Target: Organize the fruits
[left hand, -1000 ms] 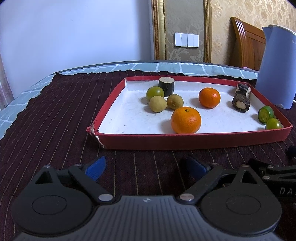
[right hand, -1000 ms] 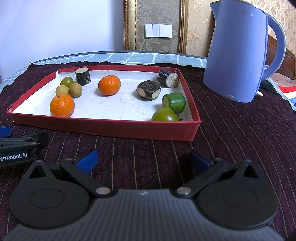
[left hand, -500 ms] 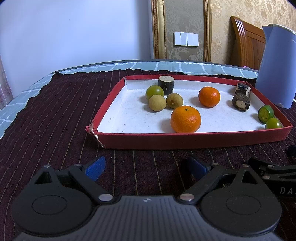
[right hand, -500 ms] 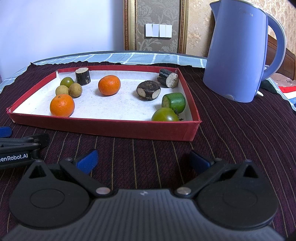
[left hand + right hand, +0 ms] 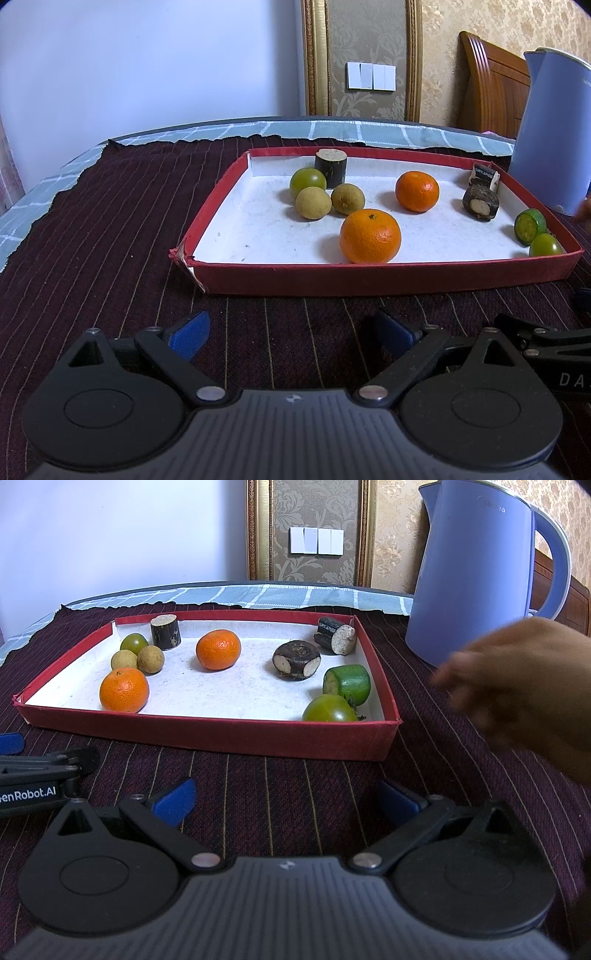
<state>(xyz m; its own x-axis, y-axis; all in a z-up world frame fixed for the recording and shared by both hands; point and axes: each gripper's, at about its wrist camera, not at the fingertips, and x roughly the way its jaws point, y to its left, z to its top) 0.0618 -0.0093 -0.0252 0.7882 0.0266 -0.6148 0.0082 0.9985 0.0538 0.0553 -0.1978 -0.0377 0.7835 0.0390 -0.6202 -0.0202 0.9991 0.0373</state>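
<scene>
A red tray (image 5: 369,275) (image 5: 207,734) with a white floor lies on the dark striped cloth. In it are two oranges (image 5: 370,236) (image 5: 417,191), two tan round fruits (image 5: 313,202), a green round fruit (image 5: 307,180), three dark cane pieces (image 5: 330,168) (image 5: 296,660), a green cut piece (image 5: 347,684) and a green tomato (image 5: 328,709). My left gripper (image 5: 291,330) rests open on the cloth in front of the tray, holding nothing. My right gripper (image 5: 290,799) rests open beside it, also holding nothing.
A blue electric kettle (image 5: 476,572) stands right of the tray. A person's bare hand (image 5: 517,679), blurred, hovers over the cloth between kettle and right gripper. A wooden chair back (image 5: 491,81) stands behind the table. The cloth's ragged edge (image 5: 74,177) runs along the left and far sides.
A person's hand has come into the right wrist view from the right. Both grippers and all the fruit stay where they were.
</scene>
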